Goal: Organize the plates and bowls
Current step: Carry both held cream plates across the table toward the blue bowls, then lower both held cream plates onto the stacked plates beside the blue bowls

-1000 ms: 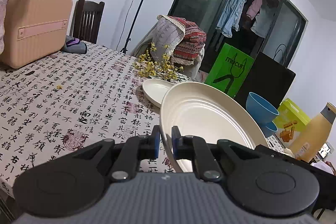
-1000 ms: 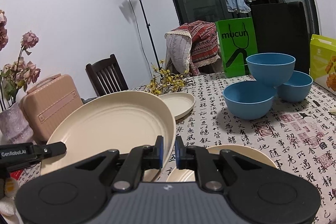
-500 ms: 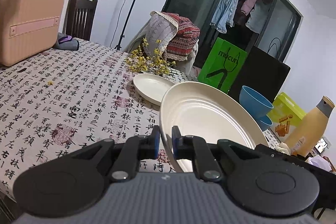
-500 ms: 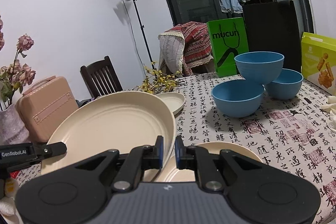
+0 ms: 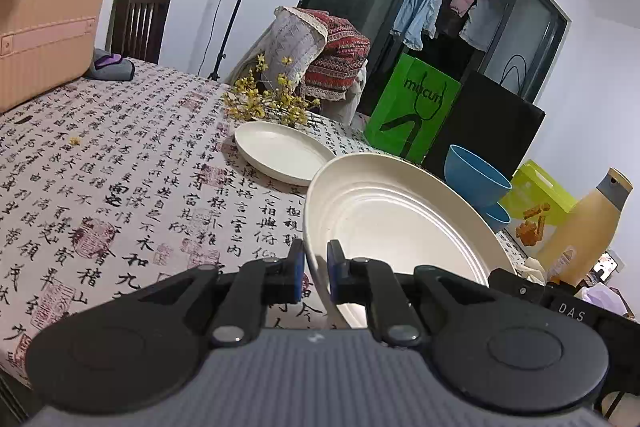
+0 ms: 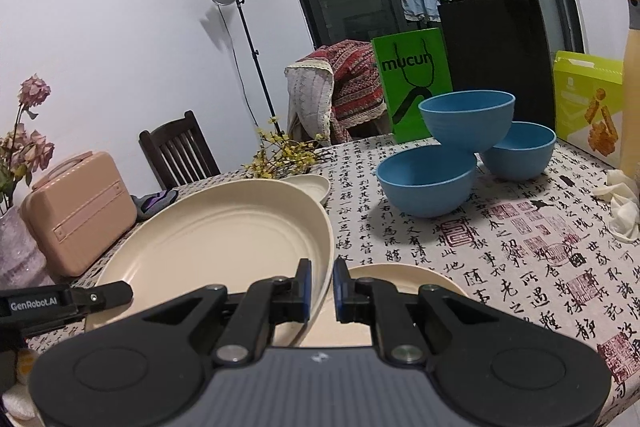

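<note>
Both the left gripper (image 5: pixel 316 269) and right gripper (image 6: pixel 319 285) are clamped on the big plate (image 6: pixel 224 247)'s opposite rims, so keep it level and lower it squarely, probably onto the plate beneath (image 6: pixel 404 277).

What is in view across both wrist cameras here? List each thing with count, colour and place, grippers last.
large plate: one, cream, held tilted by both grippers
small plate: one, cream, flat beside the yellow flowers
lower plate: one, cream, on the cloth under the held plate
bowls: three, blue, one perched on two
tablecloth: one, white with black script
case: one, pink, far table end
yellow flowers: one sprig, far edge
bag: one, green, behind the bowls
bottle: one, yellow, grey cap
left gripper: shut on the large plate's rim
right gripper: shut on the opposite rim
</note>
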{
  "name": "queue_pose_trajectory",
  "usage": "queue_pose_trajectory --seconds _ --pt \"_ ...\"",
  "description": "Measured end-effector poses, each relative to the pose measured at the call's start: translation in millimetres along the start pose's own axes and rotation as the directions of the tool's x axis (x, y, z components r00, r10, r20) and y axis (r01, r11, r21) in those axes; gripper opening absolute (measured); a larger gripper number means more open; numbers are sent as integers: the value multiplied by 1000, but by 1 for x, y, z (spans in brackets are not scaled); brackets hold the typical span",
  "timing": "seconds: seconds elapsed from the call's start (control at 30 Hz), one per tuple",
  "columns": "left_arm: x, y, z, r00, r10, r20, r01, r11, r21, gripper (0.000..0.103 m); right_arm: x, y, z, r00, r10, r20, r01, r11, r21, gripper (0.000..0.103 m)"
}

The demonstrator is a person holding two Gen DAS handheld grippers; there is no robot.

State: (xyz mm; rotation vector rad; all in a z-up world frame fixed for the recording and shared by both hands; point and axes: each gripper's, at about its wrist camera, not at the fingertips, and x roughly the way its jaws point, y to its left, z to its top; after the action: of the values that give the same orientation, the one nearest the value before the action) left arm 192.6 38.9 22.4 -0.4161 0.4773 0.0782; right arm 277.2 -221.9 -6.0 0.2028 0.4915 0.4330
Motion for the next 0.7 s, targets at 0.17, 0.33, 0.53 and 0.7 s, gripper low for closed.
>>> queue_pose_trajectory --seconds 0.17,0.33,0.53,0.7 --pt "5 -3 -4 1000 -2 -12 2 1000 5 12 0 -7 -3 1000 -3 1 3 1000 14 11" --pt "6 -8 -6 1000 -6 -16 6 1000 12 12 -2 -14 -7 1000 -1 4 1 1000 31 11" --pt "10 -14 -10 1000 -12 -27 13 1000 24 12 -6 -20 -8 1000 -7 11 7 999 43 11" --pt "16 -19 -14 999 -24 -39 25 999 27 12 -9 -28 -8 1000 -20 13 19 999 49 11"
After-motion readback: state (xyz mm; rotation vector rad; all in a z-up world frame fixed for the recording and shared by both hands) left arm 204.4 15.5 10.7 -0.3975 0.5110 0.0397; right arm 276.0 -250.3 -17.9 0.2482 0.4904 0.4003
